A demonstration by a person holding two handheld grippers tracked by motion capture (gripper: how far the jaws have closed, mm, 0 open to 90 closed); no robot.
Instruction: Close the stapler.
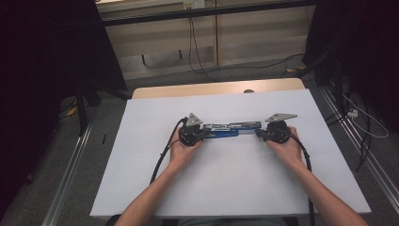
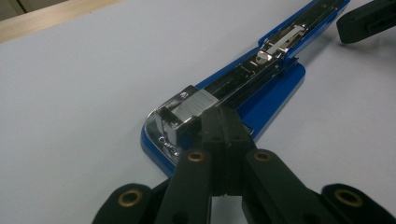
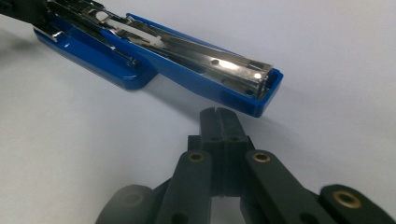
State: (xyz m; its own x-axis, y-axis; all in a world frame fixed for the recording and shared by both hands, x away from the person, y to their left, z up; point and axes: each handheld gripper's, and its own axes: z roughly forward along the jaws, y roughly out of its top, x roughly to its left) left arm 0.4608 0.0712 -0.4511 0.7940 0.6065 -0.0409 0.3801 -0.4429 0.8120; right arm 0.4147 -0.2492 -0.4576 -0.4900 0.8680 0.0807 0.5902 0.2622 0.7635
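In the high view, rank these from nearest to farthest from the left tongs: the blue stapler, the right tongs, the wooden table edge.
1. The blue stapler: right at the tips of the left tongs, opened flat on the white sheet.
2. The right tongs: at the stapler's other end, toward the right.
3. The wooden table edge: farthest, beyond the sheet at the back.

white sheet covers wooden table, bare wood strip along far edge. grey floor beyond. black cables trail down pale wall panels. metal rail at left.
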